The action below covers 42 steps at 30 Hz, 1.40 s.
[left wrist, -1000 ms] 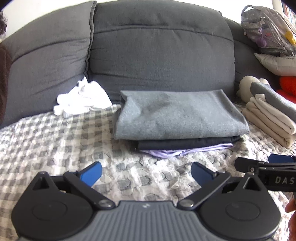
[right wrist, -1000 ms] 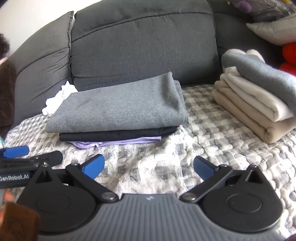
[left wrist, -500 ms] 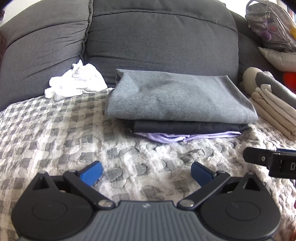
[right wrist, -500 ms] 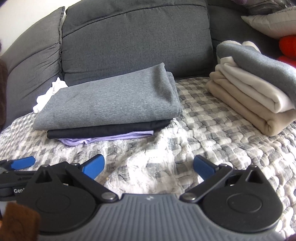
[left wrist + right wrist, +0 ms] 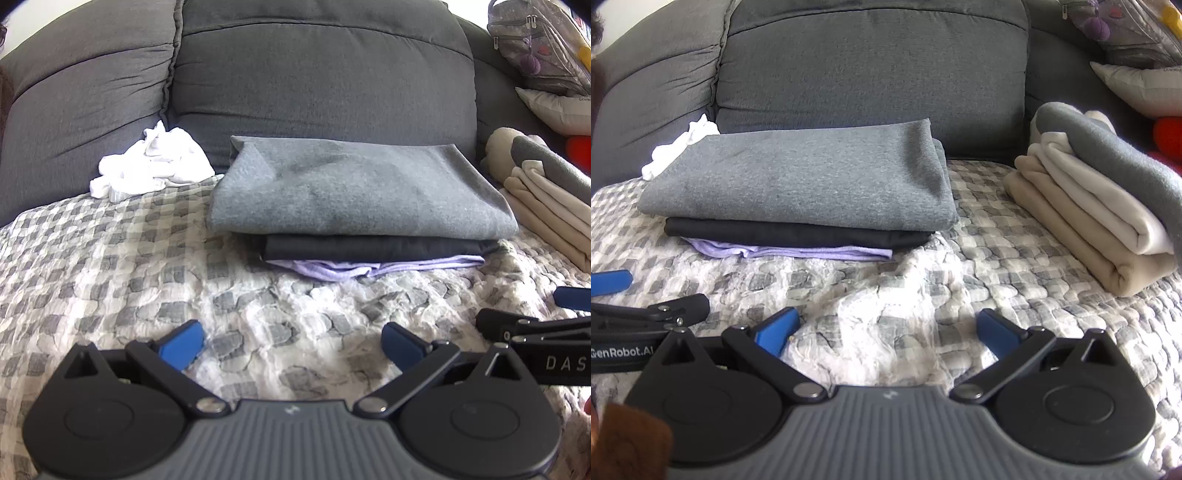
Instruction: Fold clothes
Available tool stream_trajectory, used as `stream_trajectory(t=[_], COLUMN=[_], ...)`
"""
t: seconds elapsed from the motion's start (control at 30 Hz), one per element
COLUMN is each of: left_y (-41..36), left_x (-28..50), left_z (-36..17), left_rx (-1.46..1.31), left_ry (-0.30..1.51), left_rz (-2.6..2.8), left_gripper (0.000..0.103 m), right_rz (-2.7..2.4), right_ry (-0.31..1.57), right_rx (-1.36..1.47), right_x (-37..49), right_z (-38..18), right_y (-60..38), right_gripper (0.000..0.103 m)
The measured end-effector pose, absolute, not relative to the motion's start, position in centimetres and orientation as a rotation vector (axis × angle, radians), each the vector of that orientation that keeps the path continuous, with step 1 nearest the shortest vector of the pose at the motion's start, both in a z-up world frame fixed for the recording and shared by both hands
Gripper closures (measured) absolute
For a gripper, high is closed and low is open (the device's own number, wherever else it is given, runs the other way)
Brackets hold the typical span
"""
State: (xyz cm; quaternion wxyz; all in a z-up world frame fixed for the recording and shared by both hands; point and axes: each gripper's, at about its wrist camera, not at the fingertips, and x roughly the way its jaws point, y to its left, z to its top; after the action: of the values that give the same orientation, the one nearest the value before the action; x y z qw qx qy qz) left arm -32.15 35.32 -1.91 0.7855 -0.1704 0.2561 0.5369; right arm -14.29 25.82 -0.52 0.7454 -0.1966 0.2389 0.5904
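Note:
A folded grey garment (image 5: 354, 192) (image 5: 805, 184) tops a neat stack over a black piece (image 5: 373, 249) (image 5: 798, 234) and a lilac one (image 5: 373, 266) (image 5: 790, 252), on a checked blanket (image 5: 110, 266) (image 5: 997, 236) covering the sofa seat. A crumpled white garment (image 5: 151, 164) (image 5: 679, 146) lies behind the stack to the left. My left gripper (image 5: 293, 345) is open and empty above the blanket, short of the stack. My right gripper (image 5: 886, 330) is open and empty too, beside the left one.
A second pile of folded beige, cream and grey cloth (image 5: 1100, 206) (image 5: 546, 192) sits at the right. Dark grey sofa back cushions (image 5: 325, 74) rise behind. A clear bag (image 5: 535, 44), a pale pillow (image 5: 1141, 86) and something red (image 5: 1167, 131) crowd the far right corner.
Both grippers have dropped lower and drawn closer to the blanket and the stack; the view tilted downward, then settled. Both stayed open and empty. The clothes have not moved.

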Motion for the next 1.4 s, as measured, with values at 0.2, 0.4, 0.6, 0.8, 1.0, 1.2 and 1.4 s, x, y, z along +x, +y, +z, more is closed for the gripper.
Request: stream_trajectory(t=[0.2, 0.4, 0.6, 0.8, 1.0, 1.2, 1.4], left_y=[35.35, 35.37, 35.44, 35.47, 35.47, 35.50, 35.46], left_x=[-32.02, -32.04, -32.03, -32.01, -31.99, -31.97, -31.98], left_z=[-1.96, -1.96, -1.99, -1.98, -1.98, -1.97, -2.01], left_rx=[-0.363, -0.363, -0.363, -0.365, -0.365, -0.364, -0.362], left_ry=[0.558, 0.559, 0.559, 0.559, 0.558, 0.558, 0.556], left_rz=[1.162, 1.162, 1.161, 1.160, 1.160, 1.160, 1.161], left_gripper=[0.000, 0.000, 0.000, 0.000, 0.000, 0.000, 0.000], right_rz=[1.290, 1.290, 1.291, 1.290, 1.288, 1.285, 1.283], right_ry=[0.520, 0.518, 0.518, 0.517, 0.517, 0.515, 0.512], right_rx=[-0.433, -0.432, -0.432, -0.432, -0.433, -0.433, -0.433], right_x=[-14.45, -14.44, -14.47, -14.47, -14.44, -14.35, -14.33], right_z=[-0.52, -0.56, -0.54, -0.57, -0.57, -0.62, -0.66], right_y=[25.93, 25.98, 25.96, 25.97, 26.00, 26.09, 26.16], right_gripper=[0.000, 0.000, 0.000, 0.000, 0.000, 0.000, 0.000])
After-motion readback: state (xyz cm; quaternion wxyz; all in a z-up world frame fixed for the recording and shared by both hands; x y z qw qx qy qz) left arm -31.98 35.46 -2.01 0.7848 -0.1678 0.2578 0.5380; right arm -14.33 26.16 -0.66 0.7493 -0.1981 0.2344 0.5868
